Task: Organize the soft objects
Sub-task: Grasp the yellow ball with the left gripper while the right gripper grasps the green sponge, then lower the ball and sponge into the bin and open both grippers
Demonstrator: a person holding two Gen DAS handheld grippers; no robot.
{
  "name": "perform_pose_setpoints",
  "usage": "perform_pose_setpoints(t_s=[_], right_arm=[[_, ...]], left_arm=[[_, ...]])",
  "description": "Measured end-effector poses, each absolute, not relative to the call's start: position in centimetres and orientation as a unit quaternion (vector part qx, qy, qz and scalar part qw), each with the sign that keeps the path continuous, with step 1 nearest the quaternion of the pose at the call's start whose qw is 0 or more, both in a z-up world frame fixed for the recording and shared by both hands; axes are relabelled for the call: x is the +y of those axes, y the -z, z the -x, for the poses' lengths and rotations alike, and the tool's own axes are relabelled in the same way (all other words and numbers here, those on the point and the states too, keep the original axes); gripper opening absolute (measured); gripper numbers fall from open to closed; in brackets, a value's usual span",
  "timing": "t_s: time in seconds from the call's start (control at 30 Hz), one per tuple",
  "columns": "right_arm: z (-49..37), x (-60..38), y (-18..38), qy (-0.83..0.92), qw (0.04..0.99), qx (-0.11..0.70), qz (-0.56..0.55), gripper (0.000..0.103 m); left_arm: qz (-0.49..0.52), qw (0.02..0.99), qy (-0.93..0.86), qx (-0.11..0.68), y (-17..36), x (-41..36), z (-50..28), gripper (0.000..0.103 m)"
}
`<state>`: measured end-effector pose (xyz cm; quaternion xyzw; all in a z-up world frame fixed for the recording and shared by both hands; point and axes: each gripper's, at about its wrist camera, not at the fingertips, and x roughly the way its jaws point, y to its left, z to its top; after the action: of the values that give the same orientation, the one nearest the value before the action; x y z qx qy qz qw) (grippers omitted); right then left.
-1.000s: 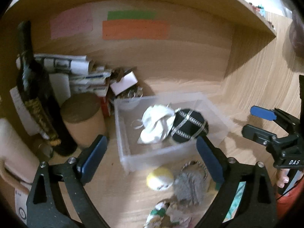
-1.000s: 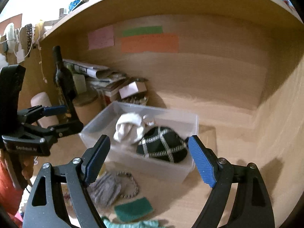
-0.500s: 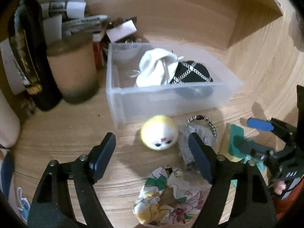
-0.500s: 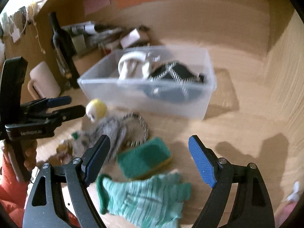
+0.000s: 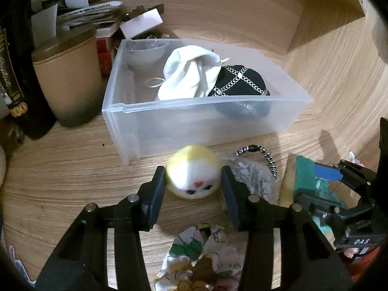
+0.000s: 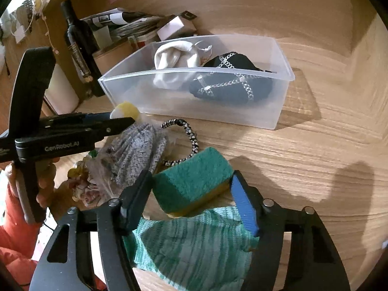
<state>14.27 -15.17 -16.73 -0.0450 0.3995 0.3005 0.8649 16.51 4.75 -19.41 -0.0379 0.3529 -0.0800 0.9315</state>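
A clear plastic bin (image 5: 194,121) (image 6: 271,116) holds a white cloth (image 5: 189,72) (image 6: 169,58) and a black chain-patterned pouch (image 5: 240,82) (image 6: 230,82). My left gripper (image 5: 192,181) (image 6: 121,118) is shut on a yellow-and-white plush ball (image 5: 194,174) (image 6: 126,110) on the table before the bin. My right gripper (image 6: 191,189) (image 5: 322,181) is shut on a green-and-yellow sponge (image 6: 191,179) (image 5: 300,177). A grey knit item with a braided cord (image 5: 254,174) (image 6: 140,150), a floral cloth (image 5: 201,264) and a green knit cloth (image 6: 194,242) lie nearby.
A tan canister (image 5: 68,77), a dark bottle (image 6: 80,46) and stacked papers (image 5: 80,17) crowd the back left beside the bin. A wooden shelf wall (image 6: 266,12) closes the back and the right side.
Both grippers came down and forward. The left closed on the plush ball and the right closed on the sponge; both were open before.
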Motion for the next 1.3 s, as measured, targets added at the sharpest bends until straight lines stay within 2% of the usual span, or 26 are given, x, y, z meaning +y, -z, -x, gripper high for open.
perform_pose_setpoints(t_s=[0.27,0.8,1.07,1.3], right_arm=[[-14.5,-16.2,14.8,-0.286,0.884,0.369,0.032,0.061],[-16.1,-15.6,7.7,-0.276,0.926,0.256,0.021,0.061],[-18.5,-13.7,6.3,-0.282,0.929,0.237,0.027,0.062],[-21.3,-11.0,7.5,-0.289,0.919,0.267,0.031,0.062]], left_arm=[[0.048,0.942,0.078,0.322,17.2,5.6,-14.7,0.045],[0.034,0.969,0.065,0.236,10.6,6.4,-13.6,0.045],[0.03,0.967,0.051,0.249,10.3,6.9,-16.5,0.045],[0.028,0.957,0.05,0.286,11.6,7.3,-18.8,0.045]])
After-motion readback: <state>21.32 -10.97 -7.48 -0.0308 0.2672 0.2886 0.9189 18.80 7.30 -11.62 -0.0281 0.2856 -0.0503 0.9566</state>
